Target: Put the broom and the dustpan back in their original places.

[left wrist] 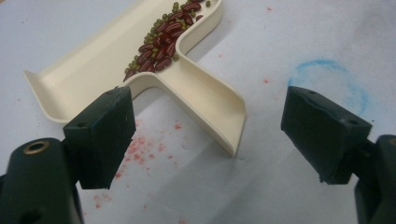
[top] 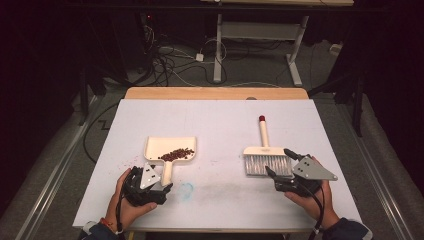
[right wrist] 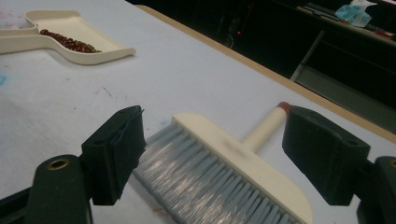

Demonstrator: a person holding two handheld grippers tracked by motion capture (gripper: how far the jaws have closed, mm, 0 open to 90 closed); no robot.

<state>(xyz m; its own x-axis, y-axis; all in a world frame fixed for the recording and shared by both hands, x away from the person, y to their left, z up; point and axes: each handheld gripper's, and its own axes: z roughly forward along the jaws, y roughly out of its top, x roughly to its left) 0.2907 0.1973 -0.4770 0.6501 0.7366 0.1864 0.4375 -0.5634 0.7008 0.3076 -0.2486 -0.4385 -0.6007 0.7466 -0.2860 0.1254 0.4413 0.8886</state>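
Observation:
A cream dustpan (top: 170, 150) lies left of centre on the white table, holding red and green beans (top: 176, 154). My left gripper (top: 162, 181) is open at the end of the pan's handle (left wrist: 210, 105), which lies between the jaws without contact. A cream brush (top: 265, 155) with grey bristles (right wrist: 201, 182) and a red-tipped handle (top: 262, 119) lies at the right. My right gripper (top: 280, 162) stands open over the bristles, jaws spread on either side of the brush head (right wrist: 243, 161). The beans (left wrist: 163, 42) are piled near the pan's neck.
The white table top (top: 220, 120) has a wooden strip along its far edge (top: 215, 93). A faint blue ring (left wrist: 329, 77) and red specks (left wrist: 140, 149) mark the surface near the left gripper. Beyond the table are cables and a desk frame (top: 220, 45) on the floor.

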